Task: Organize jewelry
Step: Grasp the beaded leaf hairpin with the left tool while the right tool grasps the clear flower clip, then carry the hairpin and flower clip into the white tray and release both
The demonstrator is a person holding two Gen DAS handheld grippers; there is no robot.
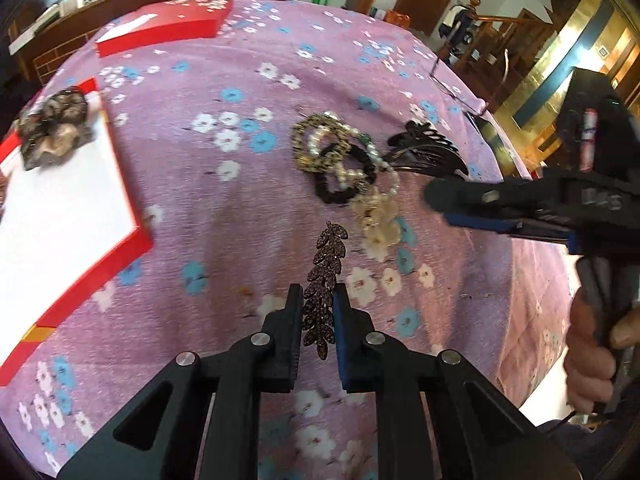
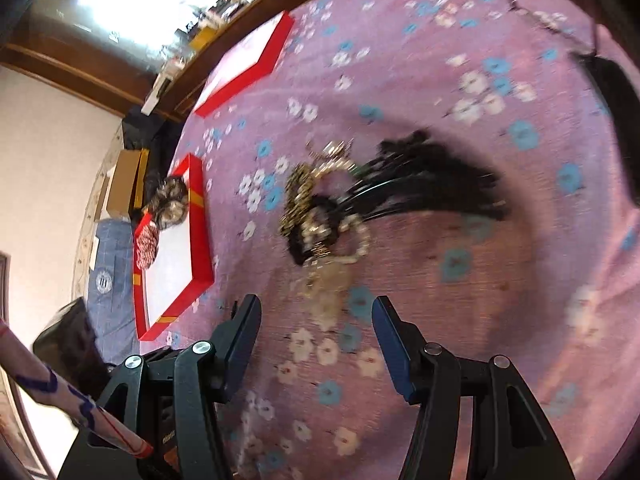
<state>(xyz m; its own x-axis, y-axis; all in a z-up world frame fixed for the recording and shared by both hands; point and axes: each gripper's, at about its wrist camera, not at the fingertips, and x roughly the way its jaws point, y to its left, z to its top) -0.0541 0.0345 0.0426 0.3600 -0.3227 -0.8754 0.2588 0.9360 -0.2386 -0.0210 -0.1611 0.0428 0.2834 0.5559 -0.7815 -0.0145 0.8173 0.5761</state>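
A dark rhinestone leaf-shaped hair clip (image 1: 325, 280) stands between the fingers of my left gripper (image 1: 317, 296), which is shut on it above the purple floral cloth (image 1: 200, 168). Beyond it lies a tangle of pearl and bead bracelets with a black scrunchie (image 1: 336, 160), a cream flower piece (image 1: 378, 224) and a black hair comb (image 1: 428, 152). My right gripper (image 2: 316, 308) hangs open over the cloth, just short of the same pile (image 2: 320, 216) and the black comb (image 2: 424, 176). The right gripper (image 1: 436, 200) shows from the side in the left wrist view.
A red-rimmed white tray (image 1: 92, 264) at the left holds a brown patterned scrunchie (image 1: 54, 132). In the right wrist view the tray (image 2: 200, 240) also holds a red-and-white item (image 2: 146, 246). A red lid (image 1: 168, 32) lies at the far side. A hand (image 1: 592, 352) grips the right handle.
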